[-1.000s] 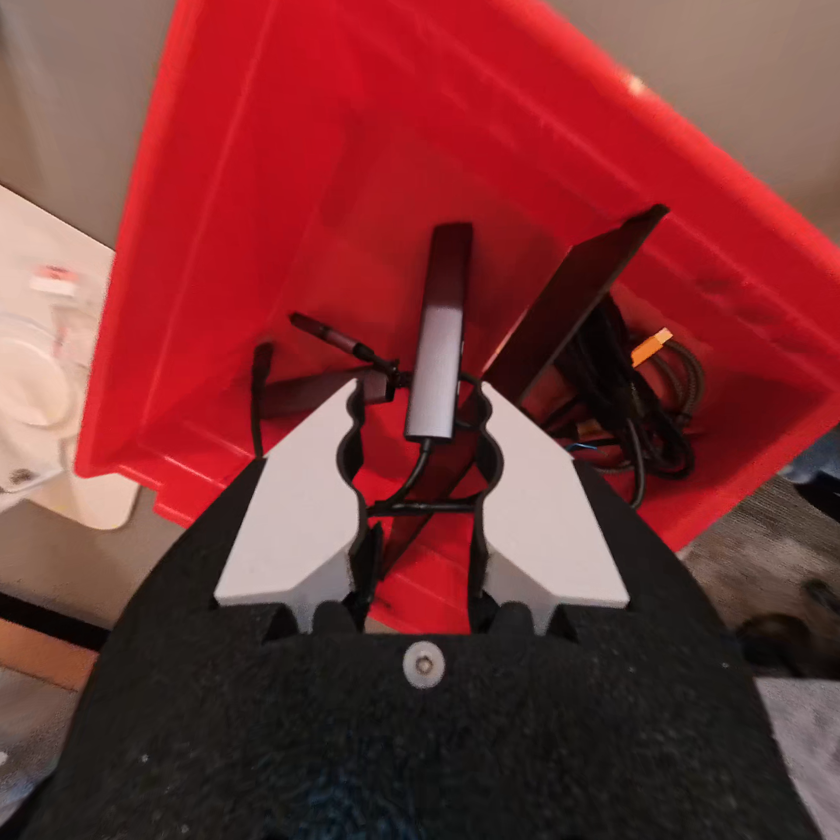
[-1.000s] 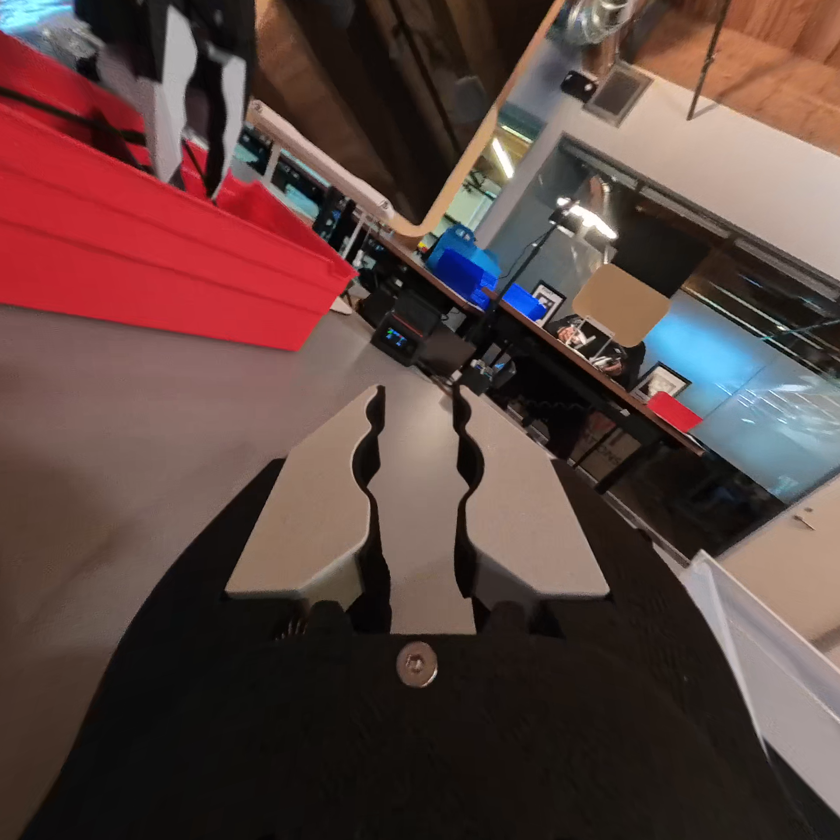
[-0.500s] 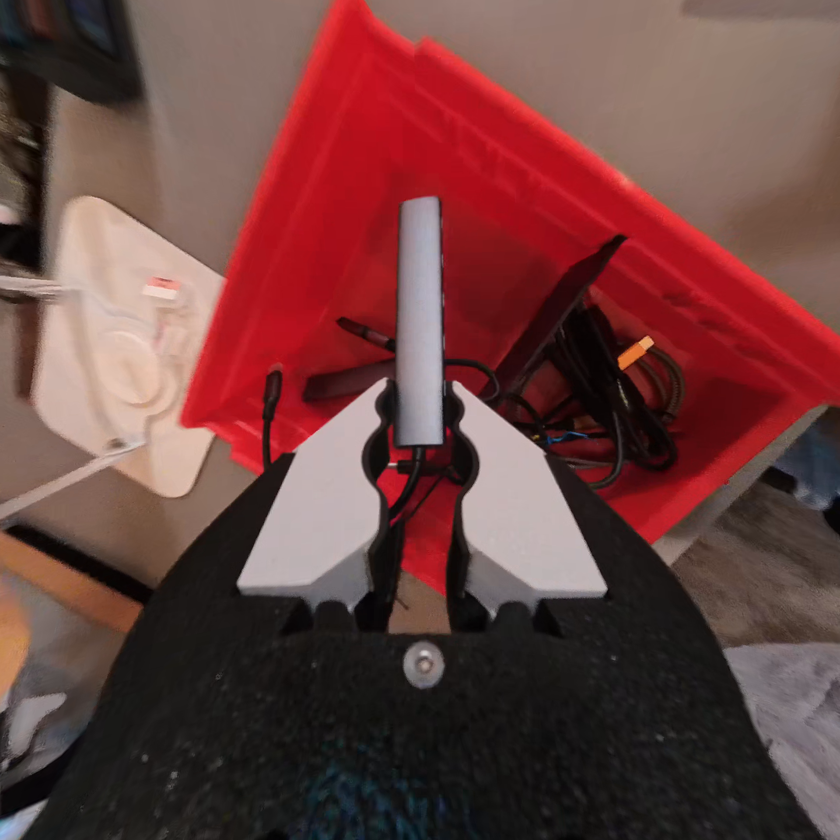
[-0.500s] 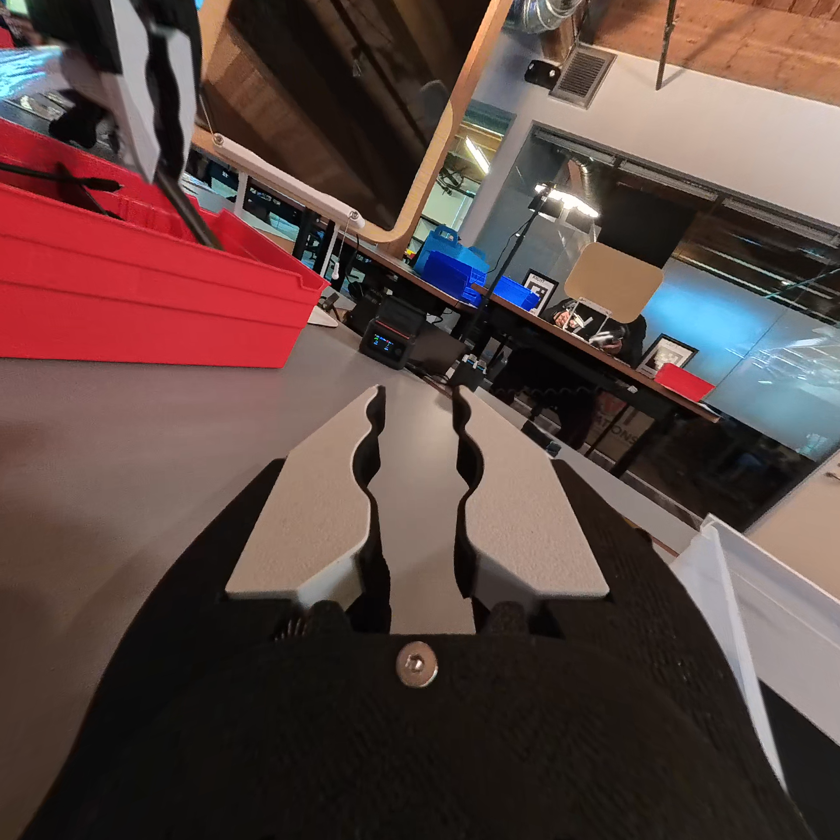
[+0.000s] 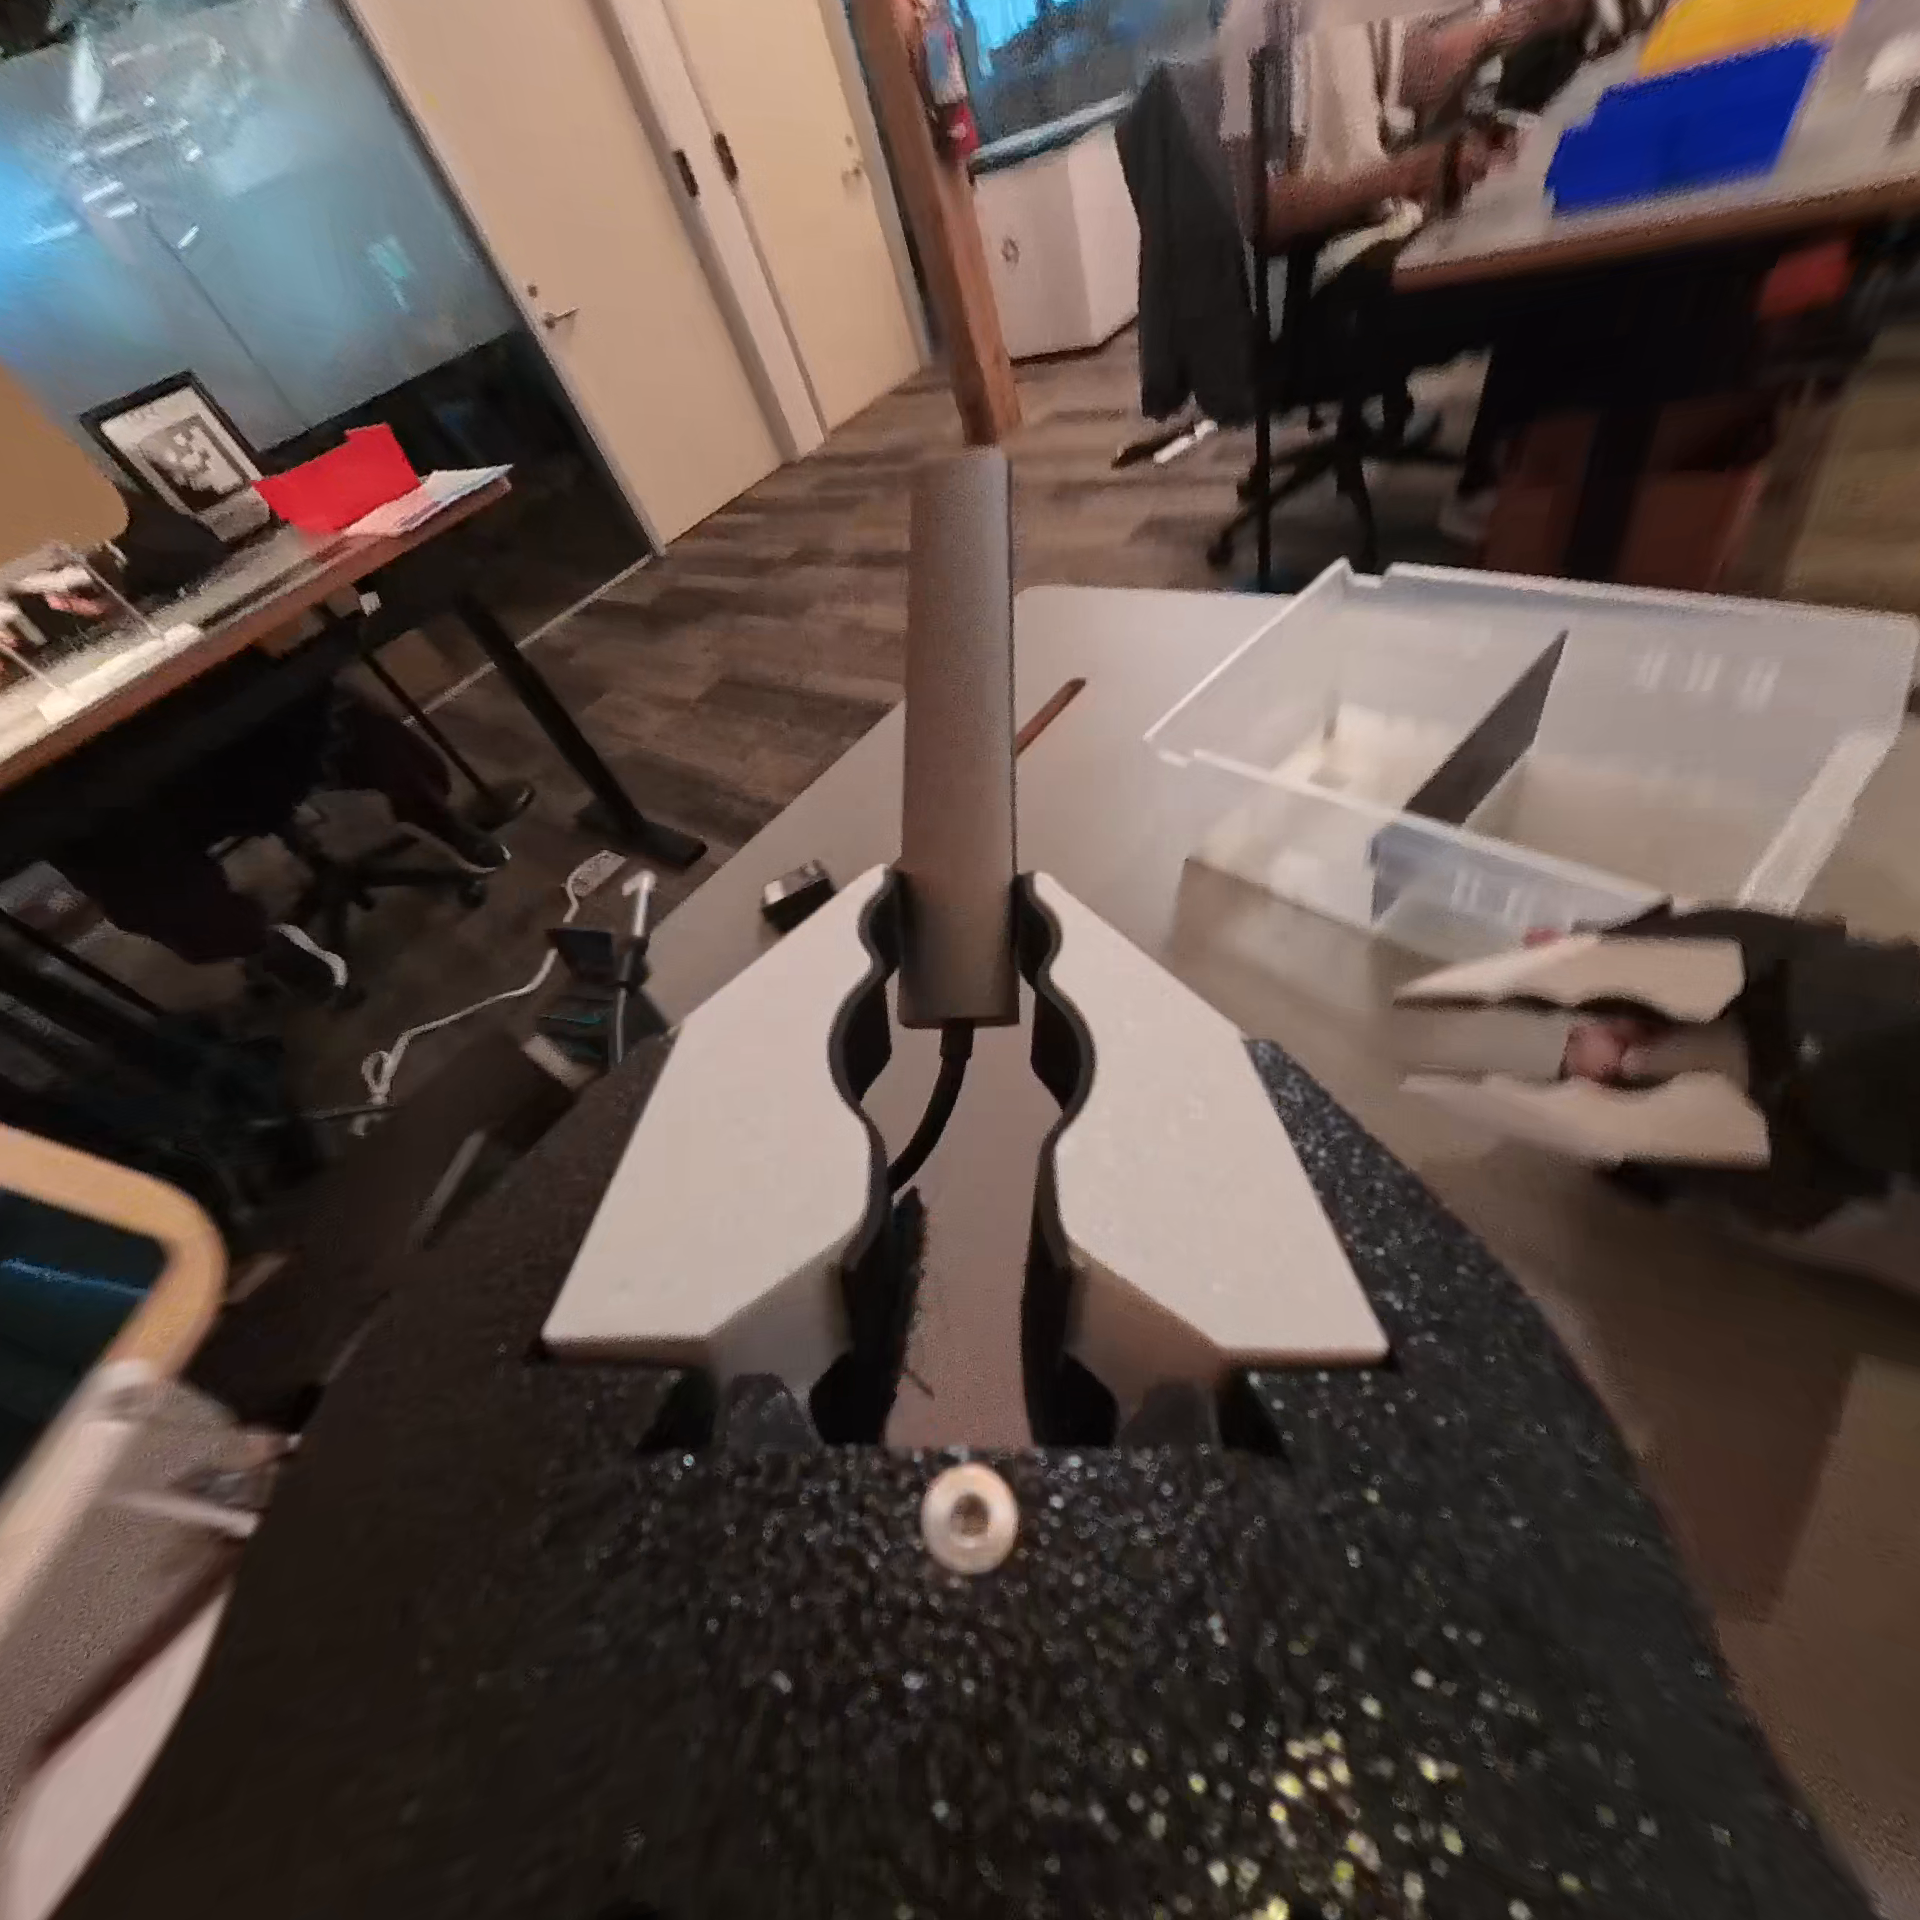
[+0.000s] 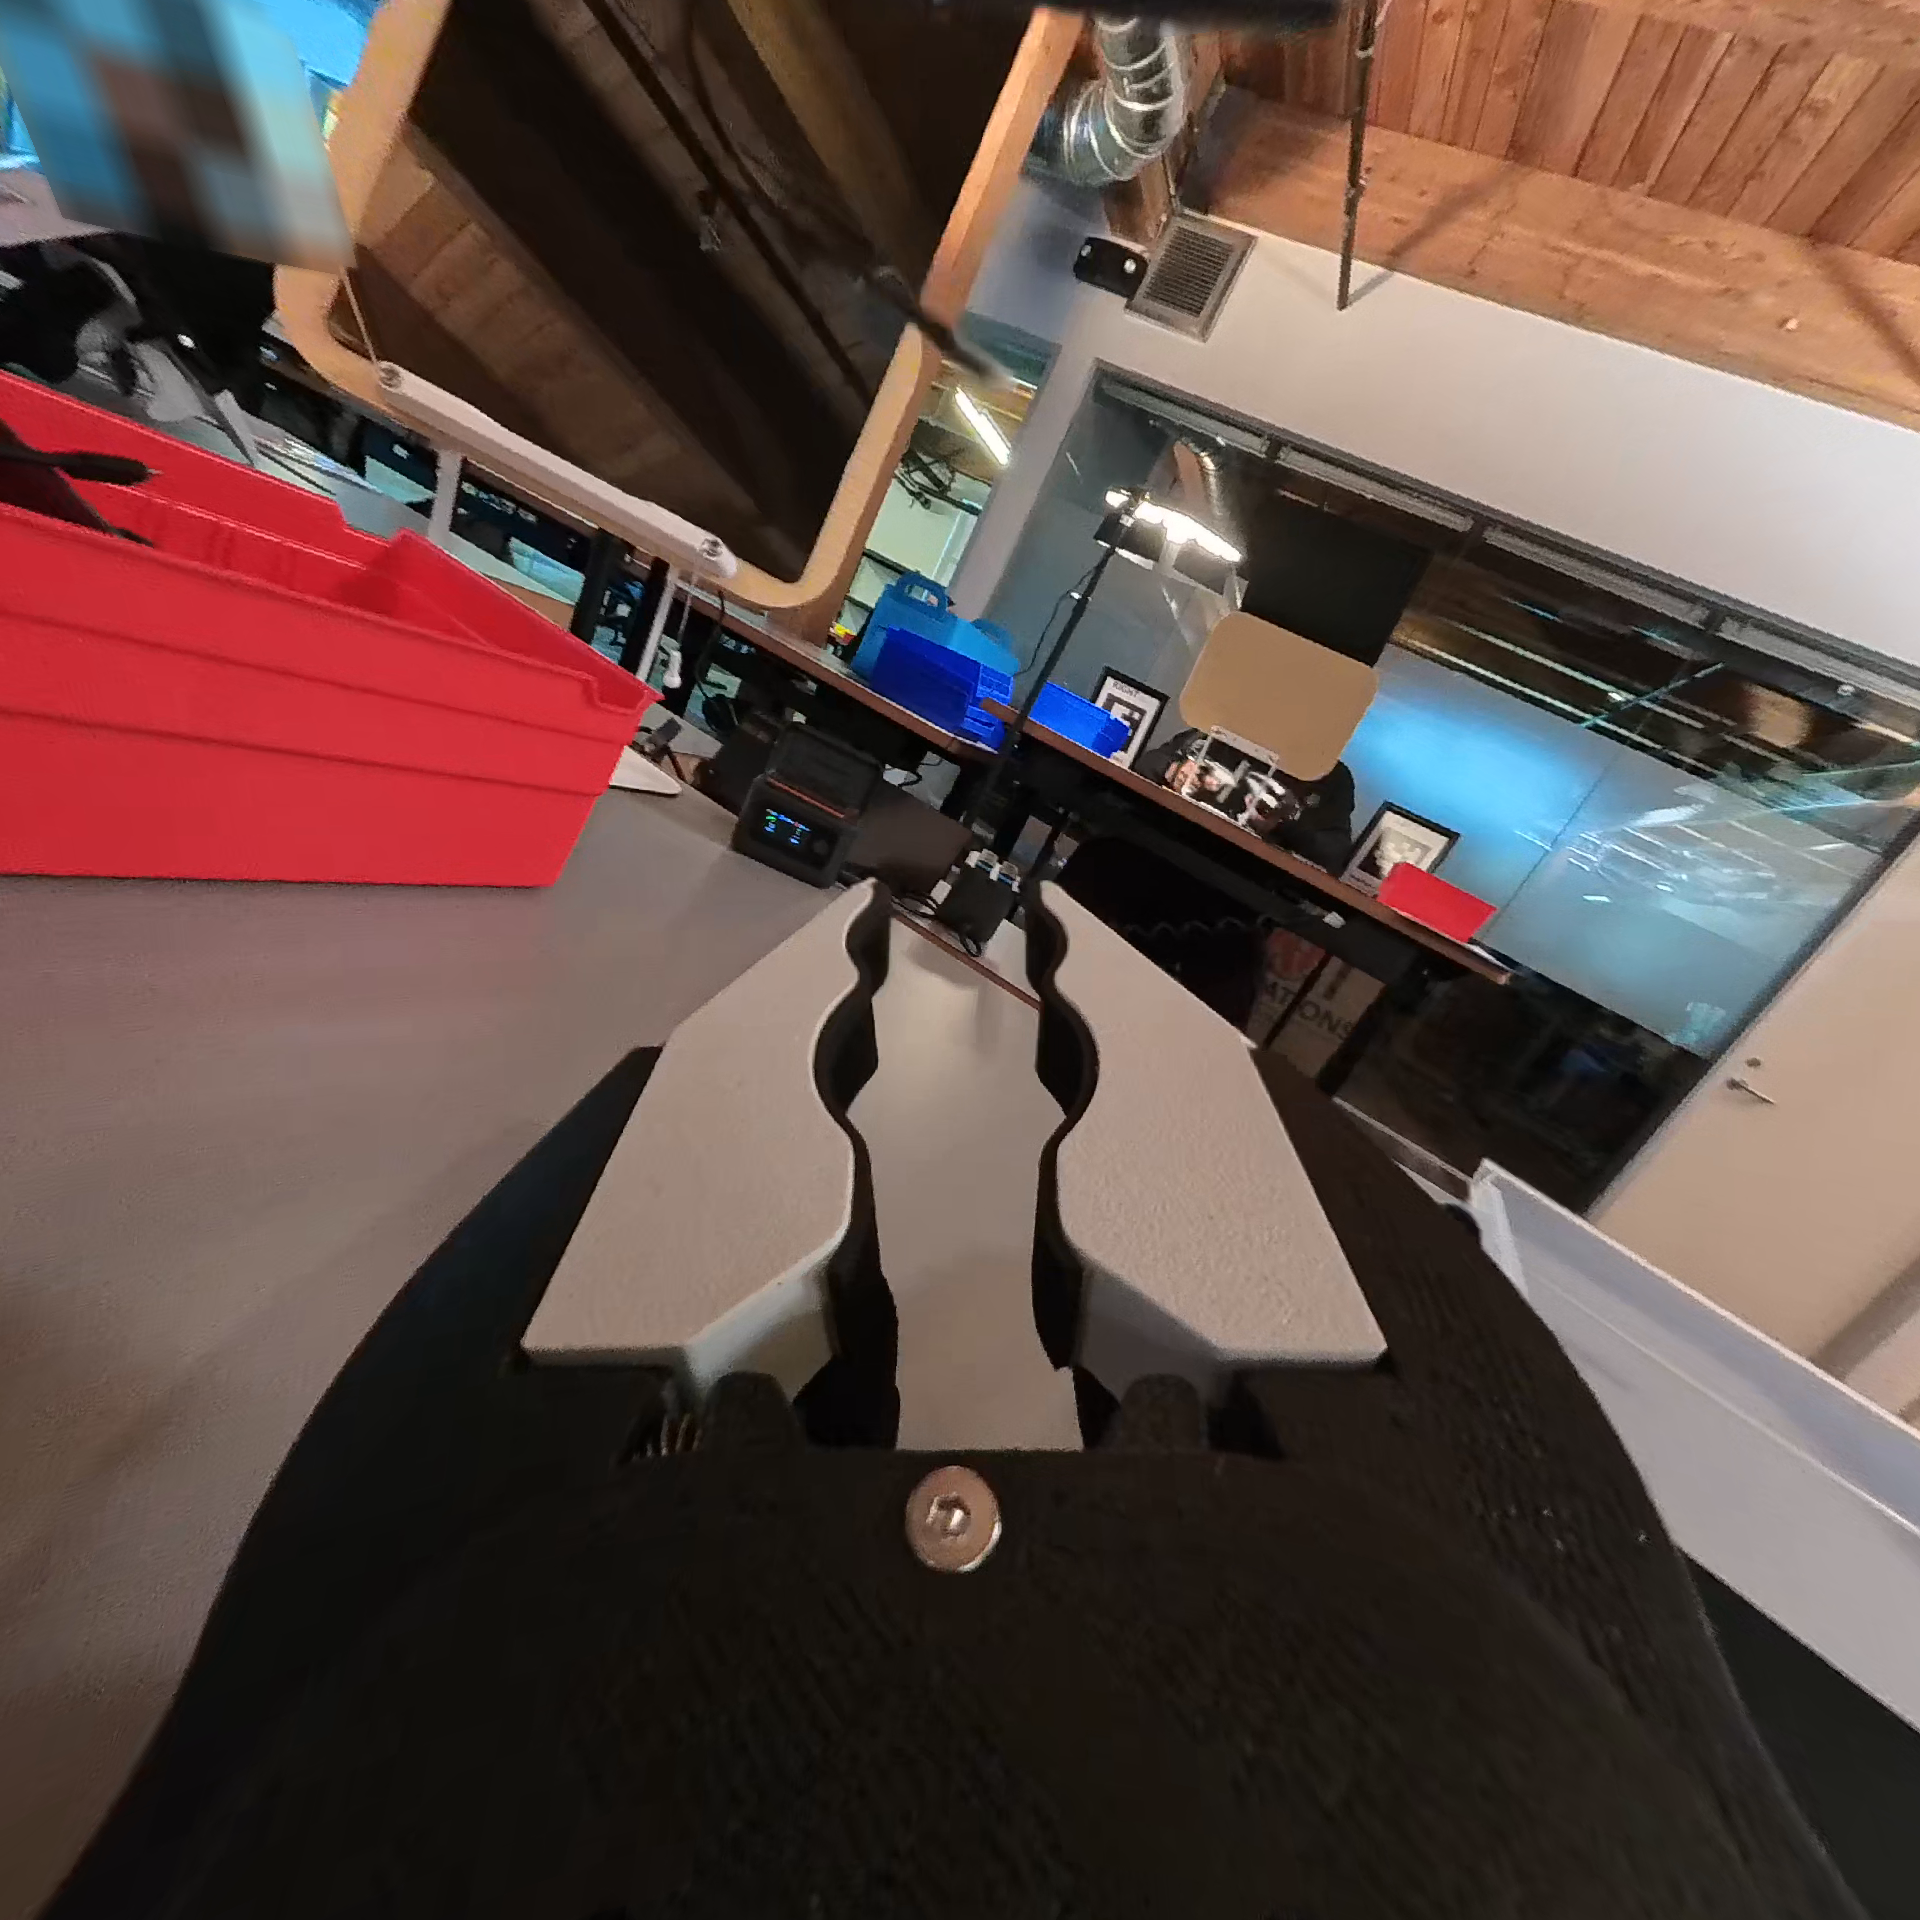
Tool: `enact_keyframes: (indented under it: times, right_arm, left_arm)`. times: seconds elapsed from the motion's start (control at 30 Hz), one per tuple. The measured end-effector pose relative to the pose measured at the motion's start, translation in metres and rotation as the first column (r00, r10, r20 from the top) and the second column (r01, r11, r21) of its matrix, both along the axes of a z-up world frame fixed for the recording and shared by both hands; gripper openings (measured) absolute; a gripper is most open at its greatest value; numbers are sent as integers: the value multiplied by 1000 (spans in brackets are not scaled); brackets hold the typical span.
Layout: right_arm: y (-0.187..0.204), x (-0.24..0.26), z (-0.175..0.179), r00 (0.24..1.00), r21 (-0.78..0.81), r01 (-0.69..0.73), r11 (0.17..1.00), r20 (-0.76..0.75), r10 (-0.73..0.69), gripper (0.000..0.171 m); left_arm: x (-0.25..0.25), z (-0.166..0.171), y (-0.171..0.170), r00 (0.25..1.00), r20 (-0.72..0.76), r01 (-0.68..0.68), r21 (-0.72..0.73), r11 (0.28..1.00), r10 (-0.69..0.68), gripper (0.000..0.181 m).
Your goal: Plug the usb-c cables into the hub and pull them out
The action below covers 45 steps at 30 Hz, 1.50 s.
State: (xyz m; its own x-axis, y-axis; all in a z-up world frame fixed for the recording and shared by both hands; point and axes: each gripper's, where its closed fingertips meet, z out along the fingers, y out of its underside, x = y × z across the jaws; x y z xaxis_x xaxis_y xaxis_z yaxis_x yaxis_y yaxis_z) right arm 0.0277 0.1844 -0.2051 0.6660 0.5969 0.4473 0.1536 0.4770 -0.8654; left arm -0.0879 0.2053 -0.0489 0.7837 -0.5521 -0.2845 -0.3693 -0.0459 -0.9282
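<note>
My left gripper [image 5: 957, 894] is shut on the near end of the grey hub [image 5: 958, 707], which sticks straight out ahead above the grey table [image 5: 1122, 665]. The hub's black cable [image 5: 935, 1117] hangs back between the fingers. My right gripper [image 6: 954, 902] is open and empty, low over the table; it also shows at the right of the left wrist view [image 5: 1496, 1039]. A black cable end [image 6: 940, 332] hangs at the top of the right wrist view. More black cable pokes out of the red bin [image 6: 312, 748].
A clear plastic bin [image 5: 1558, 769] with a dark divider stands on the table ahead of the left gripper. A white bin edge [image 6: 1683, 1392] is at the right gripper's right. A small black device [image 5: 798, 894] lies near the table edge. Desks and chairs stand beyond.
My left gripper closed on the hub in the red bin, lifted it out and swung away toward the clear bin. The right gripper stayed open and barely moved.
</note>
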Motion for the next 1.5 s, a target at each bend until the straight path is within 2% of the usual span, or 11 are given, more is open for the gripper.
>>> enact_keyframes:
  times: [0.03,0.13,0.27,0.4,0.53,0.83,1.0,1.17,1.23,1.37,1.5]
  right_arm:
    - [-1,-1,0,1000,-1,-10,1000,-1,10,25]
    - [8,3,-6,1000,-31,25,999,12,-25,24]
    - [28,17,-14,988,-79,148,986,44,-145,20]
    - [58,40,-35,953,-225,303,926,83,-291,16]
    - [68,54,-38,951,-332,298,895,18,-310,16]
    - [75,80,-32,915,-342,371,863,-24,-403,15]
    - [73,81,-30,918,-332,363,871,-32,-395,15]
    - [71,75,-31,927,-320,350,880,-18,-375,16]
    - [70,74,-31,931,-319,339,885,-23,-365,16]
    - [66,67,-29,944,-306,306,901,-25,-329,16]
    - [62,60,-28,953,-284,289,914,-10,-304,16]
  left_arm:
    - [12,-10,5,999,45,-15,-11,1000,15,20]
    - [40,-56,21,992,110,-46,-79,996,54,20]
    - [46,-137,37,986,35,-148,-236,960,161,20]
    - [50,-193,33,976,-71,-218,-321,922,206,20]
    - [49,-229,31,962,-170,-263,-342,902,216,20]
    - [44,-270,34,946,-234,-301,-388,871,222,20]
    - [40,-276,31,954,-181,-295,-429,854,239,20]
    - [45,-253,29,966,-92,-259,-405,877,243,50]
    - [54,-233,22,975,-50,-220,-399,890,218,58]
    - [70,-160,-12,991,70,-83,-323,943,112,67]
    - [13,-112,-51,982,43,-165,-296,941,186,65]
